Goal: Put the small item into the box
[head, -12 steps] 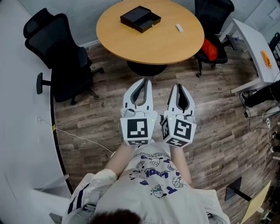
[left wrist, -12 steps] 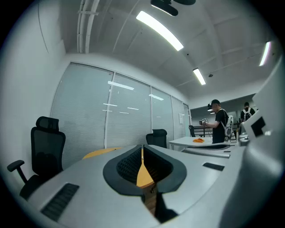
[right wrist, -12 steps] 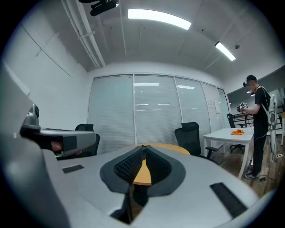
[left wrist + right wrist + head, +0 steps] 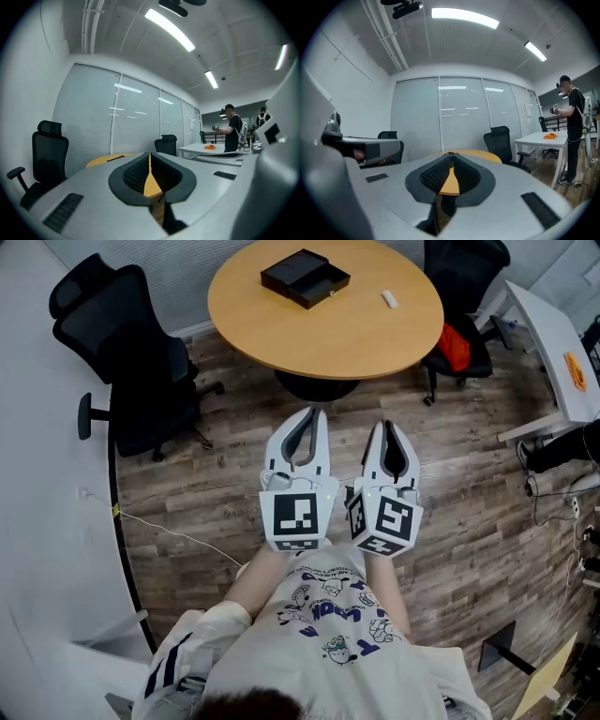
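From here the black box (image 4: 305,278) looks open, though how its parts lie is hard to tell. It sits far back on the round surface (image 4: 328,334), with the small white item (image 4: 389,299) lying apart to its right. Neither shows in the gripper views, where only a sliver of orange top peeks past the jaws. The left tool (image 4: 314,413) and right tool (image 4: 386,426) are each pressed together on nothing, side by side over the floor. Since half a second ago, nothing has moved beyond a slight shift of view.

no writing can be read; the lettering on the person's shirt (image 4: 330,613) is too small
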`<state>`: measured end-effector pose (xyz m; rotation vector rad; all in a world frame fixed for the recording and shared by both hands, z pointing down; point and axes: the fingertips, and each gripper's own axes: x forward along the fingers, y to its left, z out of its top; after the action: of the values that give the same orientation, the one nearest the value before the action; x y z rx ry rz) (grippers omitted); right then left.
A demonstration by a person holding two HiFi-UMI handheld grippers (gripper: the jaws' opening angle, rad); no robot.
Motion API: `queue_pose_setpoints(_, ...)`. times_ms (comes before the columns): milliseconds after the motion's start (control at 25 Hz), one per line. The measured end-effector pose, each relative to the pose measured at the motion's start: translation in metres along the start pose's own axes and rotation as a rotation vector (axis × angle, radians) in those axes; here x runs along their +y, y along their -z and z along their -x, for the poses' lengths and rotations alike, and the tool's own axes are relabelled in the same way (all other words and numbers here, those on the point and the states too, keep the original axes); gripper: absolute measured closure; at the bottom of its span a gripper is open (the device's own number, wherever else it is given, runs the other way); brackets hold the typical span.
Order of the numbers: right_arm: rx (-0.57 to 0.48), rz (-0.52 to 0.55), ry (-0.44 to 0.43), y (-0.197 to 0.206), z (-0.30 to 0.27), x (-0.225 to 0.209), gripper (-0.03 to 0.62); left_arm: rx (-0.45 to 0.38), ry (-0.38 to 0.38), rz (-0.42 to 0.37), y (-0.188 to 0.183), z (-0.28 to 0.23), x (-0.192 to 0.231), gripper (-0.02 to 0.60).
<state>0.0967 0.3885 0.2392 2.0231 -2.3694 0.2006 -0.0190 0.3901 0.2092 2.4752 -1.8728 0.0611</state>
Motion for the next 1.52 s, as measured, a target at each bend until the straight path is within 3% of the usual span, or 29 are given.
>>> queue_pose_setpoints(760, 0.032, -0.035, 0.059, 0.011, -0.076, -0.015, 0.548, 0.026, 0.057, 0.008, 0.01, -0.08, 0.026, 0.557)
queue_pose_setpoints(1160, 0.053, -0.038, 0.077, 0.015, -0.102, -0.041, 0.548, 0.051, 0.049, 0.026, 0.018, -0.114, 0.024, 0.557)
queue_pose_setpoints(1520, 0.042, -0.039, 0.063, 0.005, -0.159, -0.072, 0.548, 0.052, 0.011, 0.025, 0.017, -0.17, 0.026, 0.557)
